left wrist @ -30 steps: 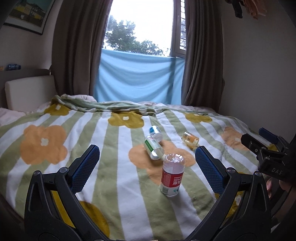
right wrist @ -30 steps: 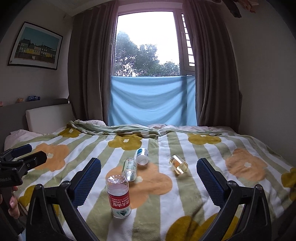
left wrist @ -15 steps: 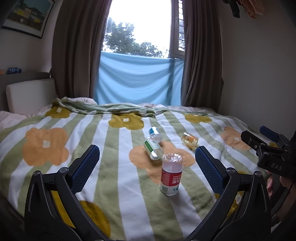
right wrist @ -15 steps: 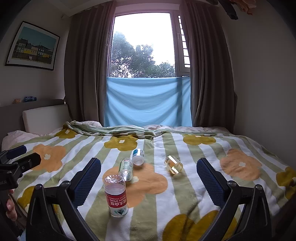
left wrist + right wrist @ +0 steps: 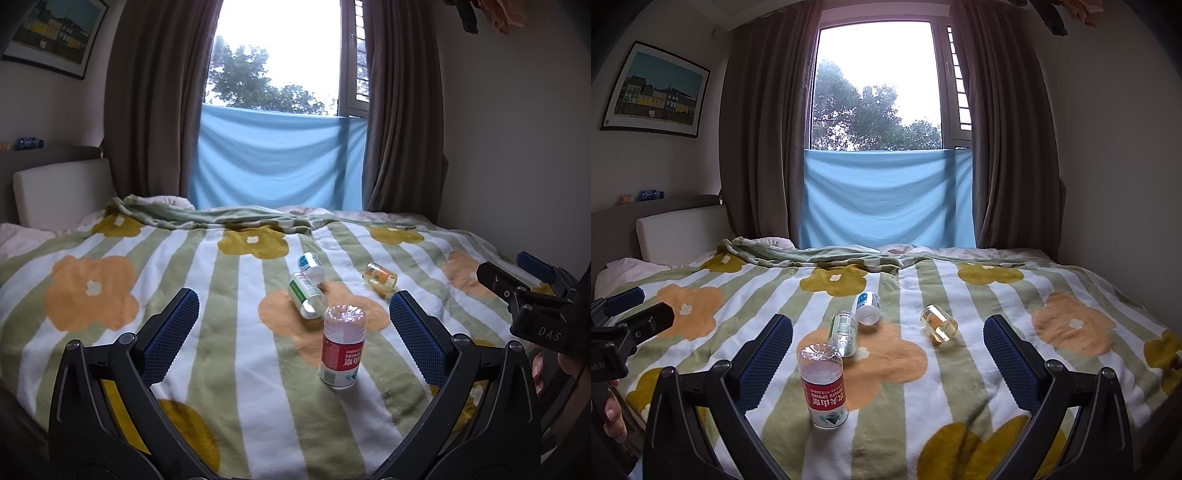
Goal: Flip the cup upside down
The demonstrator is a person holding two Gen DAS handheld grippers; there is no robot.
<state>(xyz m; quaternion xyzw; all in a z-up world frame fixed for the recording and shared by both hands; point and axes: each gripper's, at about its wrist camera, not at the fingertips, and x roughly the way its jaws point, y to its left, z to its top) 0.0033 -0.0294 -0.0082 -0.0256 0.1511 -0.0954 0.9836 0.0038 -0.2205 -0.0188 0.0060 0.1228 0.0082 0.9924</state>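
Right wrist view: both claws, right claw (image 5: 888, 349) and left claw (image 5: 293, 325), hang spread above the bed (image 5: 997, 295), where the red-labelled cup (image 5: 823, 391) stands inverted on soft bedding that could tip it at a nudge.

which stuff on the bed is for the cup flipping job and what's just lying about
Job:
- red-labelled clear plastic cup, standing bottom-up
- green-labelled clear cup, on its side
- blue-labelled white cup, on its side
- amber clear cup, on its side

Lying about:
- flowered striped blanket
- framed picture
- blue cloth
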